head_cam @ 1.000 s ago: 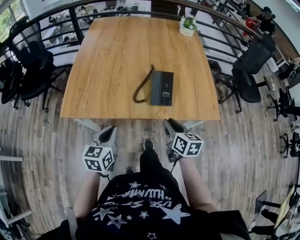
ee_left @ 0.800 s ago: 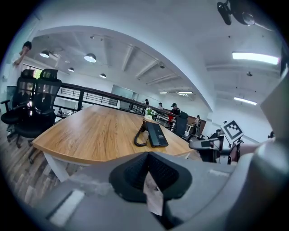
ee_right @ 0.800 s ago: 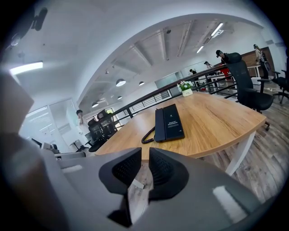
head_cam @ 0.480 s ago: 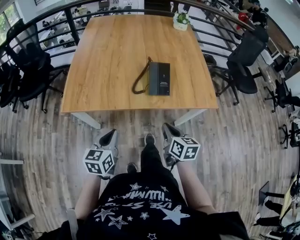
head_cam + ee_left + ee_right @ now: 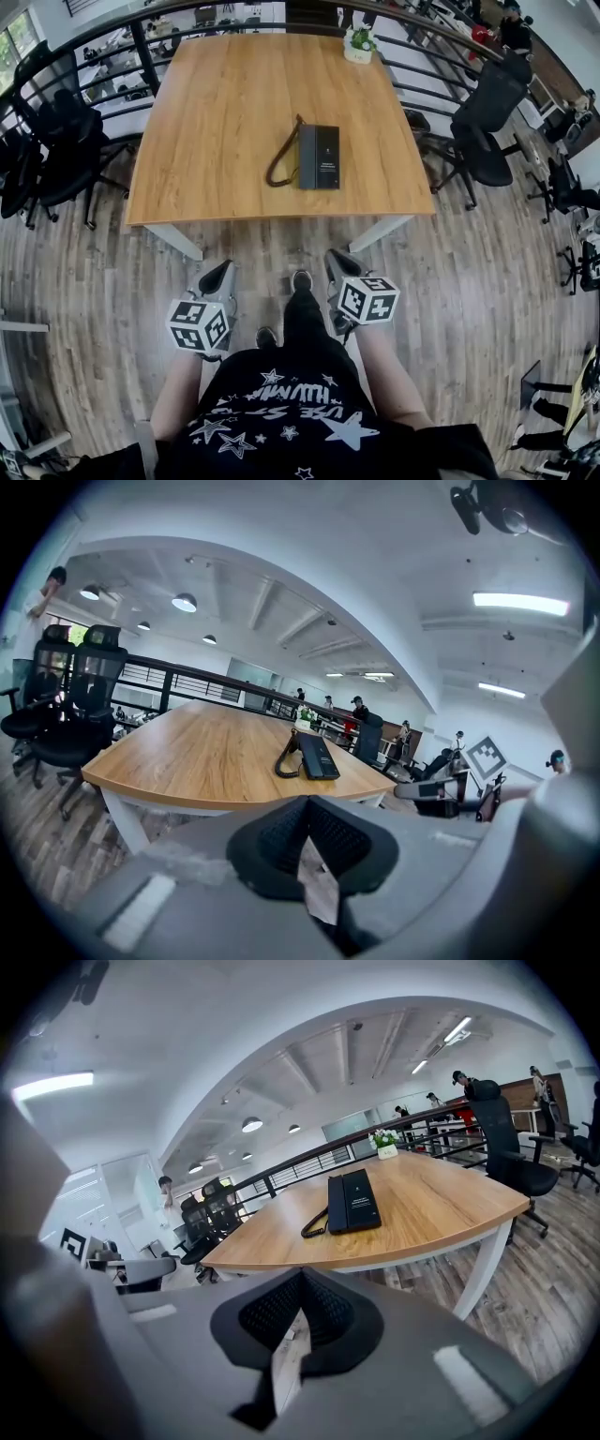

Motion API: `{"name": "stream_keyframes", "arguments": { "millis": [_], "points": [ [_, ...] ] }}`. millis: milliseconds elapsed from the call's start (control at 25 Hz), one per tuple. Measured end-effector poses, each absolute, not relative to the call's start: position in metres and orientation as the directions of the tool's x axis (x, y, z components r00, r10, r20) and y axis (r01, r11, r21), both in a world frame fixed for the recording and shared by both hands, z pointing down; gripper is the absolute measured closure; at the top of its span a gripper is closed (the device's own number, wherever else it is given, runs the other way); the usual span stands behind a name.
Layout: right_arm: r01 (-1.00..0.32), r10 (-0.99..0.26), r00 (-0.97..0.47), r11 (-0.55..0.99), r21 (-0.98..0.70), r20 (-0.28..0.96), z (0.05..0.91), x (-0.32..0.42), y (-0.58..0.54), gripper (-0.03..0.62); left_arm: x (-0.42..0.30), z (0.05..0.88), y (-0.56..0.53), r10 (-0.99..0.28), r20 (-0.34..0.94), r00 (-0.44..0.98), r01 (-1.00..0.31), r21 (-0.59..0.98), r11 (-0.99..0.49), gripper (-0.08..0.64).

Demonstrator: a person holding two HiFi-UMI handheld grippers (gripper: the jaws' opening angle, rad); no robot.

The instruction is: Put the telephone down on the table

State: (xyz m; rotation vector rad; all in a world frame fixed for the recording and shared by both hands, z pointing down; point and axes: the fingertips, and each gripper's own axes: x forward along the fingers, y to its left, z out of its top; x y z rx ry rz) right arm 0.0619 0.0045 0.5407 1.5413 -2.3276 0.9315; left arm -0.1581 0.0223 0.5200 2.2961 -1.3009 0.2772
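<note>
The left hand-held gripper [image 5: 217,274] is hanging over the wooden floor [image 5: 103,281], short of the near edge of the desk [image 5: 225,94]. Its jaws are sitting closed tip to tip with nothing between them (its own view is showing the dark pads meeting). The right hand-held gripper [image 5: 339,264] is hanging beside it at about the same level. Its jaws are also pressing together on nothing. Both are pointing toward the desk and touching none of the things on it. Between the two, one shoe [image 5: 300,280] of the person is showing on the floor.

The telephone [image 5: 320,157] is lying flat on the desk, a little right of the middle and nearer the near edge than the far one. Its long sides are running away from the person. Its dark cord [image 5: 279,167] is looping out along its left side and resting on the wood. A small potted plant [image 5: 357,44] is standing by the far right corner, well apart from the telephone.

Black office chairs are standing off the left edge [image 5: 56,141] and the right edge [image 5: 487,122]. A dark railing [image 5: 141,42] is curving round the far side.
</note>
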Motion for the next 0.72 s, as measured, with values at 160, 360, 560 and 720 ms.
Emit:
{"name": "stream_keyframes", "arguments": {
  "millis": [160,360,560,720],
  "points": [
    [-0.883,-0.758,-0.438,0.262,-0.389,0.484,0.5384,0.0608,0.0067,0.594,-0.1561,0.5124,0.0248,-0.752,0.372,0.544,-0.838,0.295,-0.460,0.558],
    [-0.886,-0.761,-0.437,0.274,-0.373,0.480,0.5361,0.0580,0.0097,0.594,-0.1551,0.5110,0.0286,-0.751,0.362,0.552,-0.833,0.277,-0.478,0.558],
    [-0.886,-0.764,-0.437,0.273,-0.376,0.475,0.5343,0.0576,0.0116,0.595,-0.1579,0.5155,0.0318,-0.749,0.380,0.543,-0.839,0.282,-0.465,0.557],
    [-0.883,-0.768,-0.436,0.264,-0.387,0.470,0.5332,0.0588,0.0121,0.595,-0.1603,0.5157,0.0315,-0.754,0.381,0.535,-0.843,0.298,-0.448,0.558]
  ]
}}
